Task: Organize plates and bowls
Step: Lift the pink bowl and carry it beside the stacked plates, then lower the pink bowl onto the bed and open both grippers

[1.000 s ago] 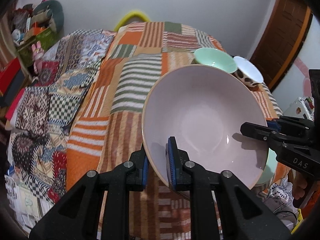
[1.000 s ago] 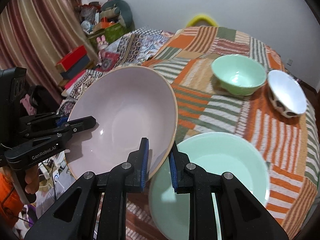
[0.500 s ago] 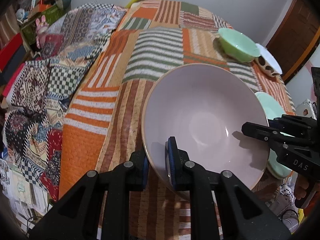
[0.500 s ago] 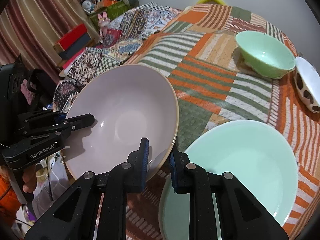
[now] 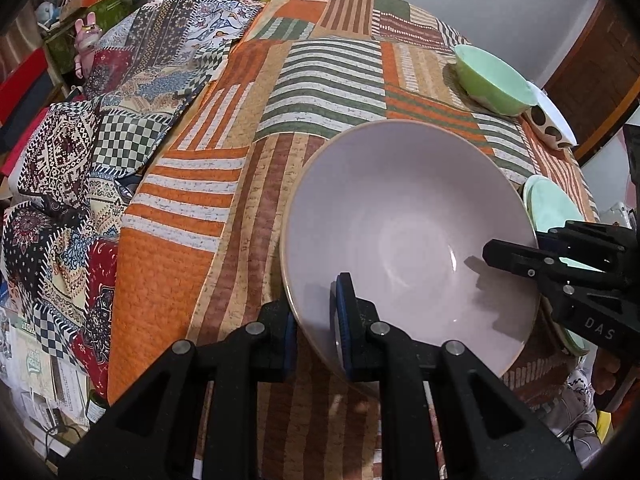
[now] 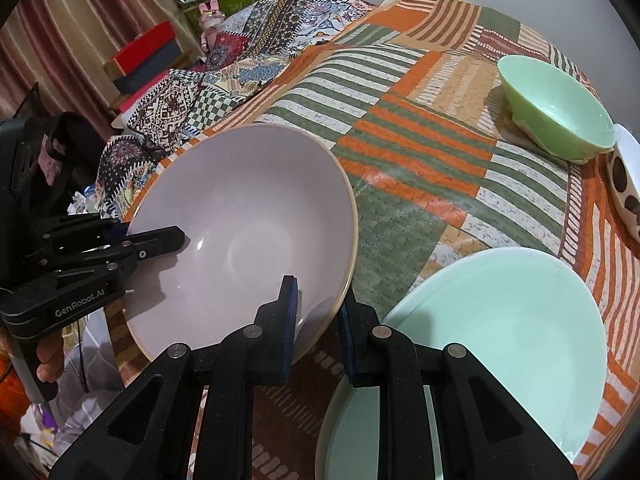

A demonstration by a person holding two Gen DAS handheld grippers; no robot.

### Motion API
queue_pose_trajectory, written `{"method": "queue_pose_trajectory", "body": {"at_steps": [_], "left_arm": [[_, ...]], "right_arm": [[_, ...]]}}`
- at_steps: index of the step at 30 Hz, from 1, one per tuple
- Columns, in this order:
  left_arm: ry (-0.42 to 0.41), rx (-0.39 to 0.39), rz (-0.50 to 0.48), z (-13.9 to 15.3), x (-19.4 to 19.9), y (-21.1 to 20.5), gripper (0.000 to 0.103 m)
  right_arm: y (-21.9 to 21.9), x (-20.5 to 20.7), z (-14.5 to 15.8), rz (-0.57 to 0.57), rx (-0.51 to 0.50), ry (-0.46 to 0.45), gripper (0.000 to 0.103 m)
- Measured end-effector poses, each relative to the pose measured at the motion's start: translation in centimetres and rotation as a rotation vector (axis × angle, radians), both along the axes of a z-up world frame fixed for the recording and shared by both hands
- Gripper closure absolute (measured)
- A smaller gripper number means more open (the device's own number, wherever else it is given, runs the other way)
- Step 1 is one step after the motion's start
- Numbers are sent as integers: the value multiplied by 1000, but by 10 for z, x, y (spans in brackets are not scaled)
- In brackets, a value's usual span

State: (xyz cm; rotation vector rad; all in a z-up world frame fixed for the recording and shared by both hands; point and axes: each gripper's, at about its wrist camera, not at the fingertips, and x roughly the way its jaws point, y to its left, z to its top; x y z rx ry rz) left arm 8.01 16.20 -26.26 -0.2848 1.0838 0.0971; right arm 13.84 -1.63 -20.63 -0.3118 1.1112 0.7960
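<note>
I've brought the pale lilac bowl [image 5: 404,232] down close over the striped counter [image 5: 248,216], so setting it down looks near. My left fingers [image 5: 314,320] pinch its rim at 7 o'clock, my right fingers [image 6: 318,320] at 5 o'clock. Glossy, empty, tan-edged; mint plate [image 6: 496,336] just beside at 3 o'clock.

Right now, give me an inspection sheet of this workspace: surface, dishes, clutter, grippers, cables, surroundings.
Surface: striped patchwork cloth covers the table.
Job's things: large pale bowl held by its rim; mint plate beside it; green bowl and spotted bowl at the far edge.
Clutter: nothing seen on the striped cloth.
Grippers: left hand-held gripper and right hand-held gripper each shut on the pale bowl's rim, at opposite sides.
Cables: nothing clearly seen.
Surroundings: patterned blanket, boxes, curtain.
</note>
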Motion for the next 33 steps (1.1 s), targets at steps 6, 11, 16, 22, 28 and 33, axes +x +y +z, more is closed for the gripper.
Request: {"method": "queue_pose_trajectory", "body": {"at_steps": [6, 11, 16, 22, 28, 33], "left_arm": [[18, 1, 15, 0, 0, 0, 86], [-9, 29, 24, 14, -5, 1, 86], [-73, 77, 24, 44, -8, -1, 86], [-166, 118, -4, 82, -1, -18, 84], [-256, 135, -77, 118, 20, -52, 82], [-312, 132, -127, 138, 46, -81, 77]], "right_arm": [[2, -2, 5, 3, -19, -35, 83], [-8, 0, 16, -8, 14, -46, 82], [-28, -1, 41, -36, 70, -88, 81], [-58, 4, 70, -85, 123, -158, 74], [-98, 21, 91, -174, 150, -210, 73], [-138, 40, 103, -269, 156, -248, 72]]}}
